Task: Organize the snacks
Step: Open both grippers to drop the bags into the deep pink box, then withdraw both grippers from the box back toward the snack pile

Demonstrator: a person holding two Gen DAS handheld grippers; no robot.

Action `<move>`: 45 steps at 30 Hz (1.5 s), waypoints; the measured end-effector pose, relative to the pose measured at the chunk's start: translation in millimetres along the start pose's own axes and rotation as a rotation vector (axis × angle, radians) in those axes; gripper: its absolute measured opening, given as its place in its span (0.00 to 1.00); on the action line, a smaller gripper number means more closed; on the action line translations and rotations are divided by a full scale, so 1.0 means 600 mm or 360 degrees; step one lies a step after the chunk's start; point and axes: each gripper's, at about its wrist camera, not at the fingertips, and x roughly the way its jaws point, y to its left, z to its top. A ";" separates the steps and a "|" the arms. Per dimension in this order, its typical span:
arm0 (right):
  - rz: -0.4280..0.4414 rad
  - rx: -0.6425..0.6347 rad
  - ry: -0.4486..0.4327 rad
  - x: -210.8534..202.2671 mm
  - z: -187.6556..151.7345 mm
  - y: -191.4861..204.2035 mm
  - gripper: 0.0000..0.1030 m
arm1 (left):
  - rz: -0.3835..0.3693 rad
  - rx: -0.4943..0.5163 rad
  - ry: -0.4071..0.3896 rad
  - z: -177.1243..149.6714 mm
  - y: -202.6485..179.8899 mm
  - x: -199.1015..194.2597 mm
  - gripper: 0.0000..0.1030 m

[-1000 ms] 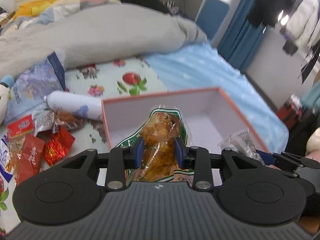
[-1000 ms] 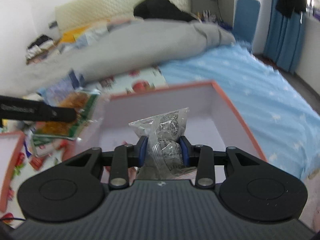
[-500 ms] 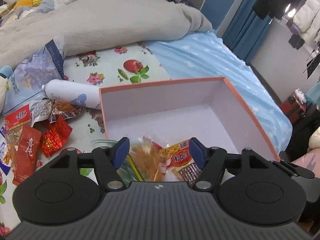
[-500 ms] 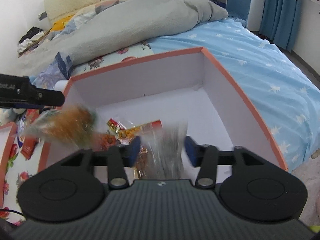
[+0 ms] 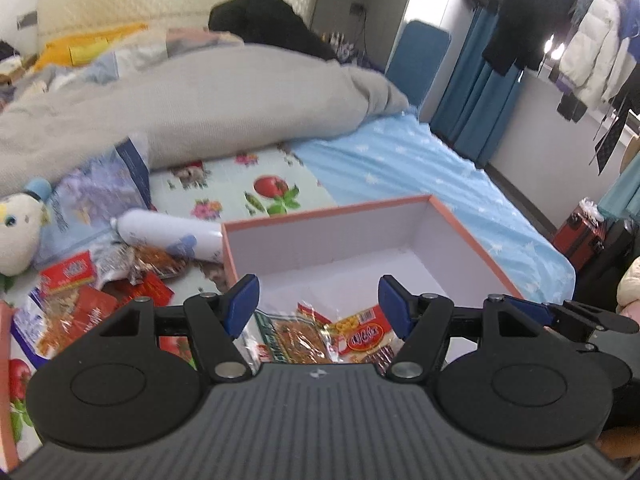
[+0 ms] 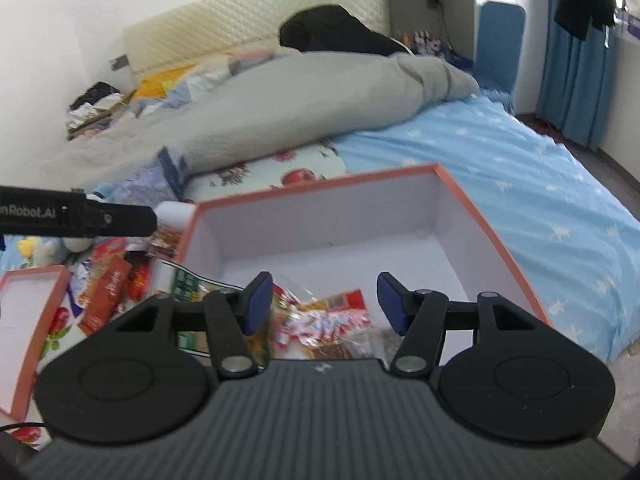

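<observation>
An orange-rimmed white box (image 5: 472,236) sits on the bed; it also shows in the right wrist view (image 6: 492,224). Several snack packets (image 5: 320,336) lie in its near end, also seen in the right wrist view (image 6: 324,324). My left gripper (image 5: 318,306) is open and empty above the box's near edge. My right gripper (image 6: 324,300) is open and empty over the same packets. The left gripper's body (image 6: 80,218) shows at the left of the right wrist view.
Loose red snack packets (image 5: 84,304), a white bottle (image 5: 172,234), a plush toy (image 5: 18,232) and a blue-white bag (image 5: 96,192) lie left of the box. A box lid (image 6: 28,312) lies further left. A grey duvet (image 5: 180,108) lies behind. The bed's edge is right.
Both grippers opened. The left let go of the orange snack packet and the right let go of the clear packet; both packets now lie in the box. Both grippers rose slightly.
</observation>
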 end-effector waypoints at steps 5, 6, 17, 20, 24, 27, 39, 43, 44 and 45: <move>0.0049 0.0005 -0.0098 -0.030 0.018 0.022 0.58 | 0.0011 -0.0004 -0.0123 0.002 0.010 -0.056 0.69; 0.0060 0.0005 -0.0115 -0.036 0.021 0.025 0.58 | 0.0003 -0.0008 -0.0145 0.003 0.013 -0.066 0.69; 0.0163 -0.0030 -0.0240 -0.084 0.021 0.081 0.58 | 0.0072 0.0018 -0.0322 -0.024 0.037 -0.162 0.69; 0.0190 -0.0059 -0.0258 -0.093 0.015 0.099 0.58 | 0.0088 0.0011 -0.0332 -0.042 0.045 -0.178 0.69; 0.0217 -0.0075 -0.0282 -0.102 0.007 0.121 0.58 | 0.0134 0.0013 -0.0342 -0.063 0.060 -0.192 0.69; 0.0248 -0.0064 -0.0278 -0.100 -0.002 0.134 0.59 | 0.0153 -0.0028 -0.0346 -0.079 0.080 -0.201 0.69; 0.0308 -0.0137 -0.0215 -0.096 -0.068 0.202 0.59 | 0.0289 -0.0078 -0.0347 -0.152 0.153 -0.236 0.69; 0.0324 -0.0136 -0.0177 -0.091 -0.094 0.215 0.59 | 0.0310 -0.0116 -0.0326 -0.178 0.178 -0.248 0.69; 0.0335 -0.0142 -0.0162 -0.090 -0.102 0.220 0.59 | 0.0313 -0.0132 -0.0315 -0.187 0.184 -0.251 0.69; 0.0341 -0.0150 -0.0147 -0.091 -0.109 0.224 0.58 | 0.0317 -0.0149 -0.0307 -0.194 0.189 -0.254 0.69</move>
